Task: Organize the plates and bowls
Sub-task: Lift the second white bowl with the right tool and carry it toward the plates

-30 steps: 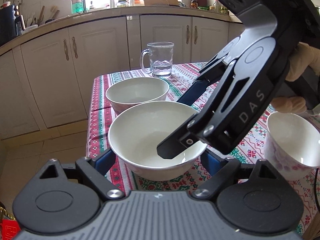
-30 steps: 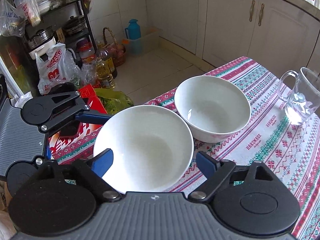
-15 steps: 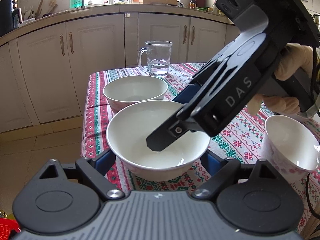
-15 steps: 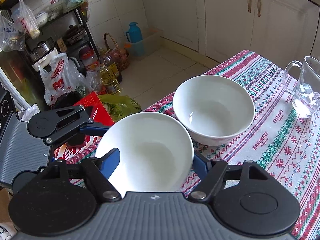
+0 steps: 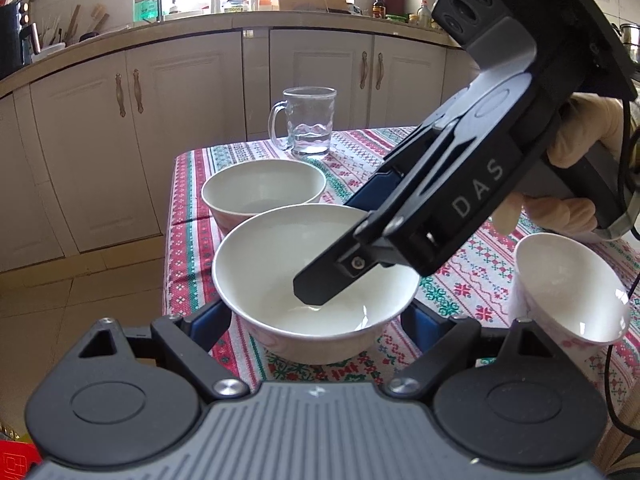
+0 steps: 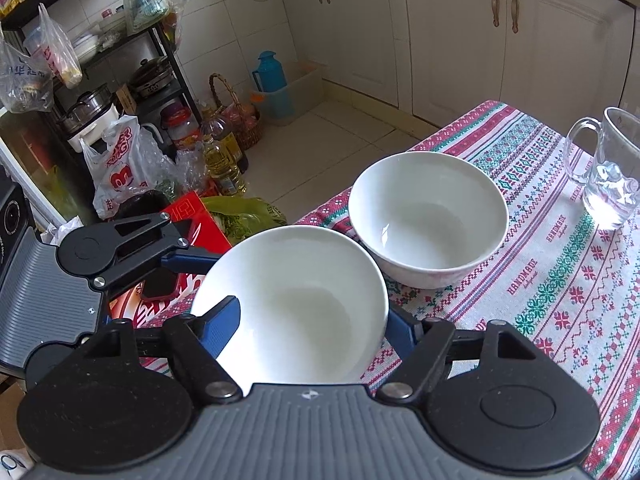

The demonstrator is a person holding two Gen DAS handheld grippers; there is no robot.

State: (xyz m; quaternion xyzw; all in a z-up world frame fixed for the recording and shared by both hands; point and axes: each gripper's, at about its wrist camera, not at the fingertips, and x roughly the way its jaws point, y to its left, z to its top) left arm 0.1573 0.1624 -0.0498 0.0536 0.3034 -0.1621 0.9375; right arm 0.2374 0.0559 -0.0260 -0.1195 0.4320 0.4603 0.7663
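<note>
A white bowl (image 5: pixel 280 264) (image 6: pixel 296 300) sits near the table's corner. My right gripper (image 6: pixel 314 322) is closing on its rim: one blue finger (image 6: pixel 222 320) is inside the bowl, the other (image 6: pixel 400 328) outside. It reaches in from the right in the left wrist view (image 5: pixel 320 292). My left gripper (image 5: pixel 316 320) is open, its fingers wide on either side of this bowl's base. A second white bowl (image 5: pixel 262 190) (image 6: pixel 428 216) stands just behind, almost touching. A smaller white bowl (image 5: pixel 568 284) stands at the right.
A glass mug (image 5: pixel 306 122) (image 6: pixel 610 168) with water stands farther back on the patterned tablecloth (image 6: pixel 560 280). The table edge (image 5: pixel 170 240) drops to the tiled floor on the left. Bags, bottles and a shelf (image 6: pixel 132 92) crowd the floor beyond.
My right gripper has narrowed onto the near bowl's rim, one finger moving inside it. The left gripper stays open around the bowl's base.
</note>
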